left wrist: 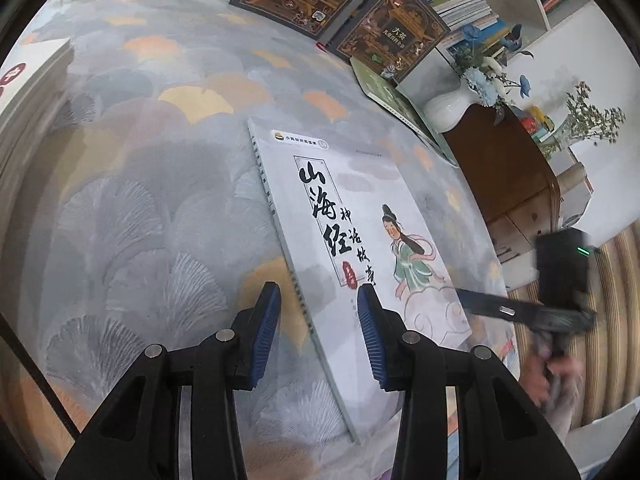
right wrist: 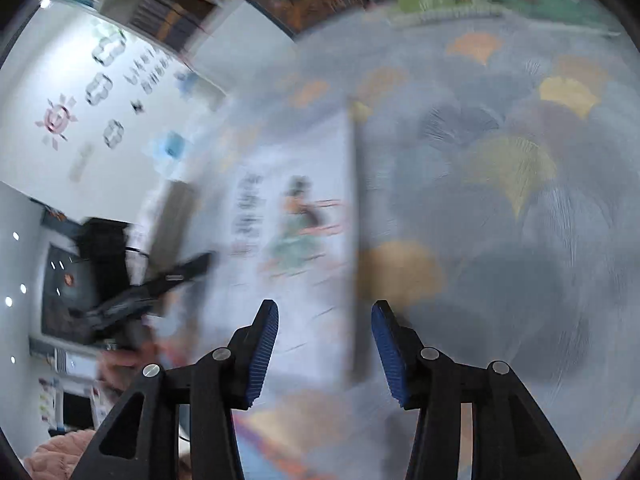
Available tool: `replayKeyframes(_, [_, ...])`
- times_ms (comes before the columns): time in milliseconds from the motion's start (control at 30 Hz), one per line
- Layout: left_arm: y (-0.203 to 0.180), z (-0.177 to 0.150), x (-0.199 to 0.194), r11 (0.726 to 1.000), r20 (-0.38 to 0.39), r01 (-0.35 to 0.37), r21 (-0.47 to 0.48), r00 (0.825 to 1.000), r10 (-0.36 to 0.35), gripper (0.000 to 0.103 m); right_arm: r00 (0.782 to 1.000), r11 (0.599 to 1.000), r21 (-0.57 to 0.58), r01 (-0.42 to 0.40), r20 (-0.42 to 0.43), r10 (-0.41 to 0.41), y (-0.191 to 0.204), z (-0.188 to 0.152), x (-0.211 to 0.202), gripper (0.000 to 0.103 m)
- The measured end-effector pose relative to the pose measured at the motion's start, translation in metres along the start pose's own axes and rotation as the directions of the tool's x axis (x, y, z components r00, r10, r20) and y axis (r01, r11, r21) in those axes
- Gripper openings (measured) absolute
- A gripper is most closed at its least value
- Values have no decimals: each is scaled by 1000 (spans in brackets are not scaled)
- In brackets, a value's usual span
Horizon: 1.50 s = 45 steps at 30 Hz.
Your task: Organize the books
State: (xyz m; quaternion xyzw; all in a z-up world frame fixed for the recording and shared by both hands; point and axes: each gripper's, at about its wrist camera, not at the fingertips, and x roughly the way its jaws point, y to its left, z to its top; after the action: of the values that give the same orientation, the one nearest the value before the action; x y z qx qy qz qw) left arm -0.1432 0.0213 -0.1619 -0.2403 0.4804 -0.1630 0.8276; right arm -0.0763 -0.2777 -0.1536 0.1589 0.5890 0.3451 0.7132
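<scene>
White book (left wrist: 360,248) flat on the patterned rug (left wrist: 160,200), spine edge running between left gripper (left wrist: 318,308) pads, unclenched (no contact visible). Right gripper (right wrist: 325,320) parted too, grasping nothing, above the book's edge.

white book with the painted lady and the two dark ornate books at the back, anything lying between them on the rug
Nothing: in the left wrist view only bare patterned rug separates the white book from the two dark ornate books.
</scene>
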Motion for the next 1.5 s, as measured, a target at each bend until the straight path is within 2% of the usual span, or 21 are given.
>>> replayKeyframes(33, [-2,2,1,1000,-4,-5,7,1000,5,37,995,995,-9,-98,-4,98,-7,12,4,48])
replayKeyframes(100, [-5,3,4,1000,-9,-8,26,1000,8,36,980,981,-3,-194,-39,193,-19,27,15,47])
replayKeyframes(200, [-3,8,10,1000,-5,15,20,1000,-14,36,965,966,9,-258,-50,258,-27,43,27,42])
replayKeyframes(300, [4,15,14,999,-2,43,0,999,-43,34,974,974,-41,-223,-52,221,-22,49,33,34])
replayKeyframes(333, [6,17,15,999,-4,36,-3,999,-36,29,975,973,-62,-222,-40,220,-21,50,36,33])
replayKeyframes(367, [6,19,16,1000,-3,27,4,1000,-27,25,975,973,-69,-222,-30,220,-21,49,34,28])
replayKeyframes(400, [6,21,18,1000,2,20,15,1000,-20,24,979,976,-69,-206,-9,206,-24,49,36,14])
replayKeyframes(433, [6,22,19,1000,9,17,20,1000,-17,24,980,978,-64,-197,4,198,-23,49,39,12])
replayKeyframes(500, [4,24,22,999,27,-11,41,1000,10,22,970,970,-50,-237,45,239,-34,48,36,7])
replayKeyframes(600, [-5,23,24,993,58,-62,96,997,57,23,976,976,-99,-195,78,203,-30,37,33,8])
replayKeyframes(667, [-5,25,24,992,67,-75,104,995,68,23,976,976,-97,-195,80,203,-32,35,30,8])
replayKeyframes(833, [3,27,24,995,70,-36,92,997,29,23,979,979,-117,-165,99,177,-26,35,31,8])
replayKeyframes(1067, [-4,25,25,989,84,-79,127,994,68,23,981,988,-102,-118,143,132,-18,30,28,10])
replayKeyframes(1167, [-5,25,24,992,78,-80,102,994,72,23,987,996,-82,-44,151,56,-5,28,27,15])
replayKeyframes(1267, [-14,26,22,984,60,-130,120,990,124,23,989,991,-113,69,139,-53,20,26,24,18])
replayKeyframes(1300, [-17,26,20,981,54,-147,124,988,141,22,989,989,-129,74,140,-56,27,24,22,18])
replayKeyframes(1400, [-22,26,11,975,57,-164,150,986,157,22,993,991,-135,-5,120,21,38,20,11,18])
replayKeyframes(1500, [-28,25,-3,974,76,-149,169,988,138,22,990,982,-183,39,140,-13,58,12,3,18])
